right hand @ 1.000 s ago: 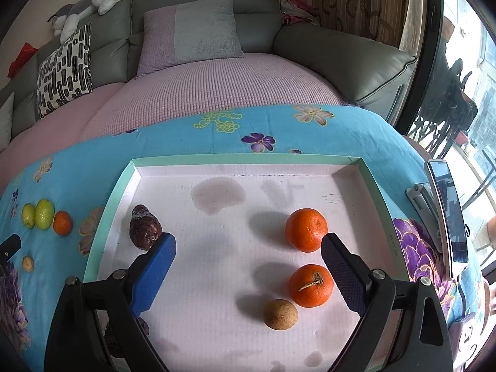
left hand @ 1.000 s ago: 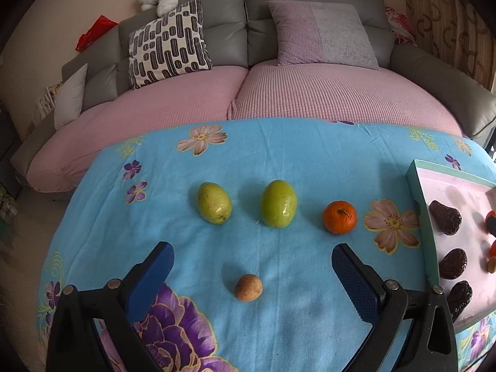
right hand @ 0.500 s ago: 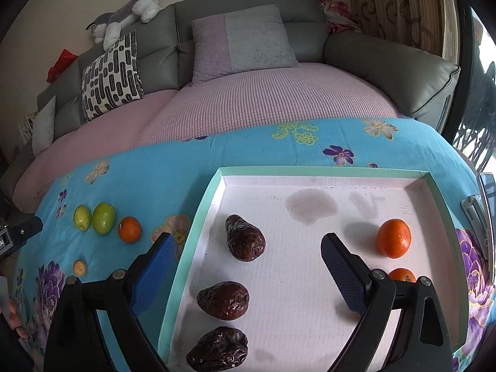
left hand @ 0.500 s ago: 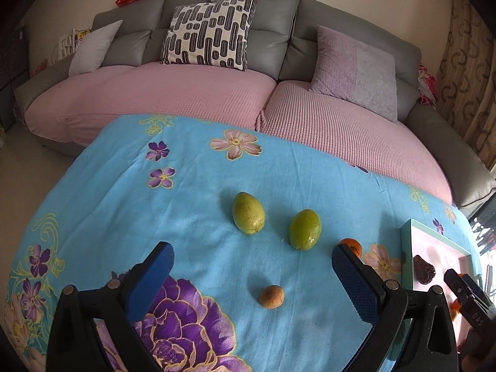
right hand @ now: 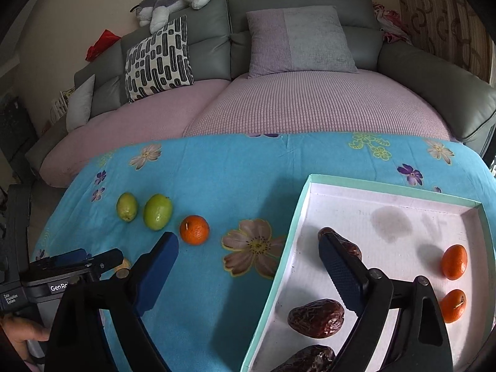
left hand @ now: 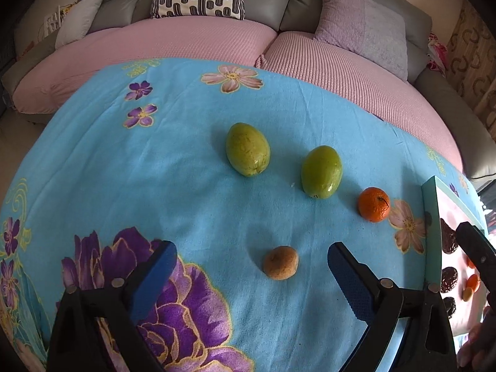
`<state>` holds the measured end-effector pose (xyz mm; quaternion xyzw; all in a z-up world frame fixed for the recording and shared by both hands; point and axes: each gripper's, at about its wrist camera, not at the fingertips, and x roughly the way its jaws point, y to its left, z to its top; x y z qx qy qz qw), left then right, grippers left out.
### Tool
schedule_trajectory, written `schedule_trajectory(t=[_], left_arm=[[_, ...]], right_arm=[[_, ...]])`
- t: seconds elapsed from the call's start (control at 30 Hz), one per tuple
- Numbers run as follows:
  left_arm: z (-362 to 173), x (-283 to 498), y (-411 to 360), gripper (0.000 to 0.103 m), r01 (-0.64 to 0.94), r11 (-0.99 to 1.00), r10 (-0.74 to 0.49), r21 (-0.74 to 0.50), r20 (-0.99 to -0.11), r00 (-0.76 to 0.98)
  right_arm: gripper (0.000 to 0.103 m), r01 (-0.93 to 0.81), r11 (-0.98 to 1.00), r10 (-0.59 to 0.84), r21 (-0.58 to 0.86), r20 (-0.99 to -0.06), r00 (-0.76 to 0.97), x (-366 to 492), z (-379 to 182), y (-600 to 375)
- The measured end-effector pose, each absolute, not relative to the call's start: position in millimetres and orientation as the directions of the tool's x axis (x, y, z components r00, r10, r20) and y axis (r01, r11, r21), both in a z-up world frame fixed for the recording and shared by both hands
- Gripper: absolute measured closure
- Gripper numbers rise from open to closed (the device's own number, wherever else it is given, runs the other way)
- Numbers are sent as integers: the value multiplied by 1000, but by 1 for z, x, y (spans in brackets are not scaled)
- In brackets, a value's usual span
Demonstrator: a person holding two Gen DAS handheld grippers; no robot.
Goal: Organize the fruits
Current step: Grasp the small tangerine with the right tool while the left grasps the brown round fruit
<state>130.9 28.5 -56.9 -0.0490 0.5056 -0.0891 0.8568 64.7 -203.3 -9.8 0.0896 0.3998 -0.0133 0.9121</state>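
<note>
Both grippers are showing the same build: the left gripper [left hand: 251, 266] and the right gripper [right hand: 248, 257] are each wearing matte black angled arms ending in blue textured pads [left hand: 348, 274], with round silver screws [left hand: 386, 282] gleaming at the joints. White lettering, "GenRo" and "Data Acquisition System", is showing on the left gripper's black body in the right wrist view.

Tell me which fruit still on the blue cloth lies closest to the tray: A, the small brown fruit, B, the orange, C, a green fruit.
B: the orange lies nearest the tray edge, with both green fruits and the brown one farther left.
</note>
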Motion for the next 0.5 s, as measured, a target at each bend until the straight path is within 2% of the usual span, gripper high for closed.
schedule_trajectory(t=[0.03,0.07,0.23,0.27,0.33,0.43,0.5], left_arm=[[-61,132,27,4,107,979,-204,-174,-864,460],[-64,133,26,6,111,978,-206,-175,-870,449],[-69,132,21,17,135,972,-230,-190,-875,426],[-69,132,21,22,139,970,-238,-197,-874,423],[-69,132,20,28,147,968,-245,-201,-874,419],[-70,132,17,43,166,965,-254,-202,-876,410],[-71,131,16,58,170,965,-252,-198,-879,405]], right_arm=[[29,83,985,59,152,-742,668,70,-14,-198],[32,68,986,72,154,-749,658,75,-19,-193],[33,2,990,109,140,-779,617,96,-36,-169],[35,-10,990,115,138,-782,613,100,-38,-165],[45,-27,991,118,128,-788,604,107,-42,-159],[47,-40,992,123,123,-800,587,118,-49,-152],[53,-51,991,128,120,-806,578,122,-54,-148]])
